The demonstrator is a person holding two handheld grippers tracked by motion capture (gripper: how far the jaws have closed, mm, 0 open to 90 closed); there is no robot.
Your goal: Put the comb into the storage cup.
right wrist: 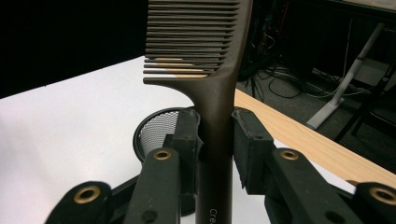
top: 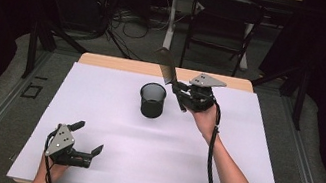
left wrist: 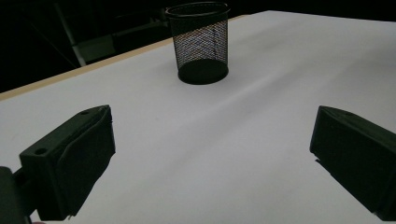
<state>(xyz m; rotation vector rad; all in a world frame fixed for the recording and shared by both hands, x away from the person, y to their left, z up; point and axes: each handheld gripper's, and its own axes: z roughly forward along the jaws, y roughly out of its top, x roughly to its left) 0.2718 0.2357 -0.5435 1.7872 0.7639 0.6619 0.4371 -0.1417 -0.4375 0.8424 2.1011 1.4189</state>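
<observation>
R gripper (top: 181,95): jaws clamped on comb (right wrist: 212,93) handle, teeth up | comb aloft at 2 o'clock of mesh cup (top: 152,100), just beside rim | L gripper (top: 87,141): jaws wide, empty, 7 o'clock of cup | judged: pickup done, drop into cup outstanding.

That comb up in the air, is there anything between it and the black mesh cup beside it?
Nothing visible stands in the way. The comb is clamped by its handle in the right gripper, just right of the mesh cup. The cup's mouth is open, with bare white table around it. The left gripper rests far off, near the table's front edge.
</observation>
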